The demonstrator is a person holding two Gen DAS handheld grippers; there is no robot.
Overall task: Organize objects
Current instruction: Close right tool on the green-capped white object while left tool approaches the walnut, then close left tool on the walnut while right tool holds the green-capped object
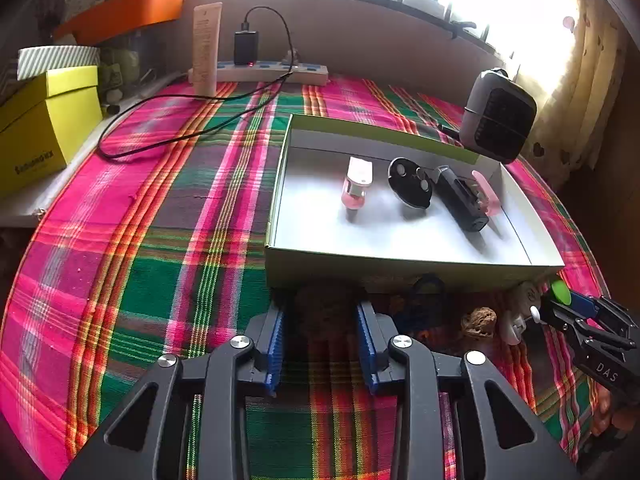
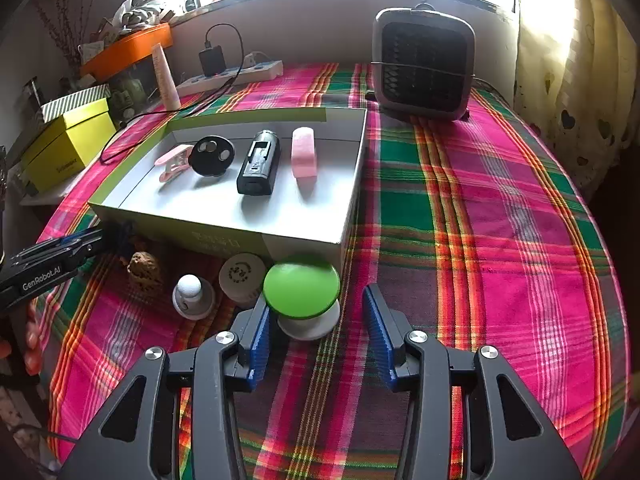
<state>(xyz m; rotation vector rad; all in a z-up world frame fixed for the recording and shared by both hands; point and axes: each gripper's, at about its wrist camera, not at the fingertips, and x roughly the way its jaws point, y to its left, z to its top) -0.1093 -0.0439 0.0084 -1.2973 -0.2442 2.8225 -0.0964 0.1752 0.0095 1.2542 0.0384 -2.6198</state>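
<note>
Mid-sorting: green-capped white knob (image 2: 301, 296) at 12 o'clock of right gripper (image 2: 316, 336), touching its left pad, jaws apart. Left gripper (image 1: 320, 340) idle, jaws apart. Next, judged: clamp knob, lift over near wall into shallow white cardboard tray (image 2: 224, 232).

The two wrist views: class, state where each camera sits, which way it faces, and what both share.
Left wrist: sits behind the open left gripper, facing the box tray and window; right gripper shows at right.
Right wrist: sits behind the open right gripper, beside the green-capped item; left gripper shows at left.
Shared: tray, fan heater, plaid cloth.
</note>
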